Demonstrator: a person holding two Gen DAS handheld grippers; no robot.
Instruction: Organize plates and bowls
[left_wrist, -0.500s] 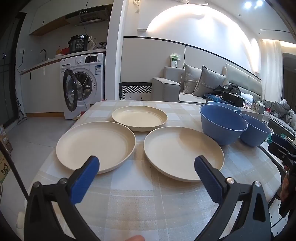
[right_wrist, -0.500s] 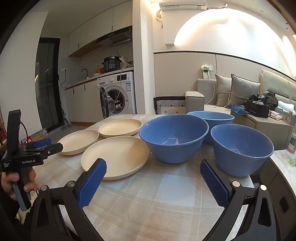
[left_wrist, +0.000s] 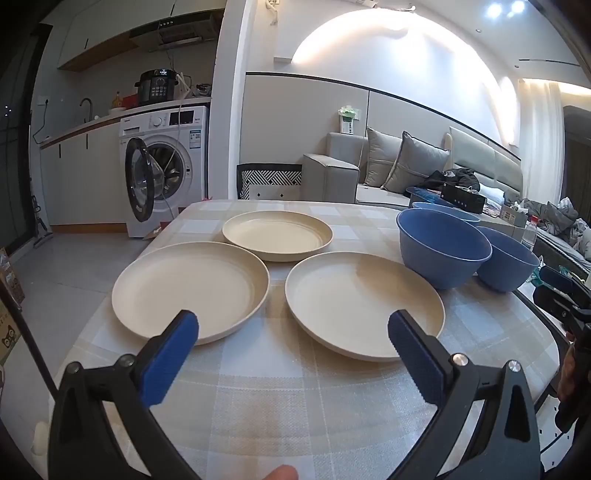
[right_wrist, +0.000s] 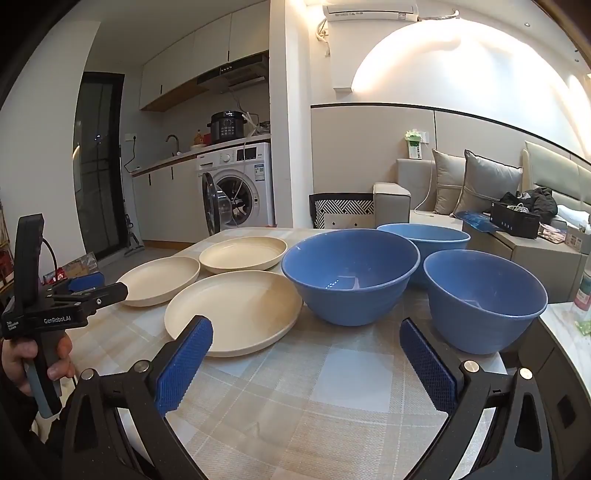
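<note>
Three cream plates lie apart on the checked tablecloth: a left plate (left_wrist: 190, 288), a far plate (left_wrist: 277, 234) and a near right plate (left_wrist: 364, 304), which also shows in the right wrist view (right_wrist: 234, 312). Three blue bowls stand upright to their right: a middle bowl (right_wrist: 351, 275), a far bowl (right_wrist: 424, 238) and a right bowl (right_wrist: 484, 299). My left gripper (left_wrist: 291, 332) is open and empty, in front of the two near plates. My right gripper (right_wrist: 306, 339) is open and empty, in front of the near plate and the bowls.
The table (left_wrist: 280, 402) has a rounded right edge (left_wrist: 546, 325). A washing machine (left_wrist: 166, 166) with its door open stands beyond the far left. A grey sofa (left_wrist: 391, 173) and a low side table with clutter (right_wrist: 532, 240) lie beyond the bowls.
Both grippers have shifted very slightly; plates and bowls have not moved.
</note>
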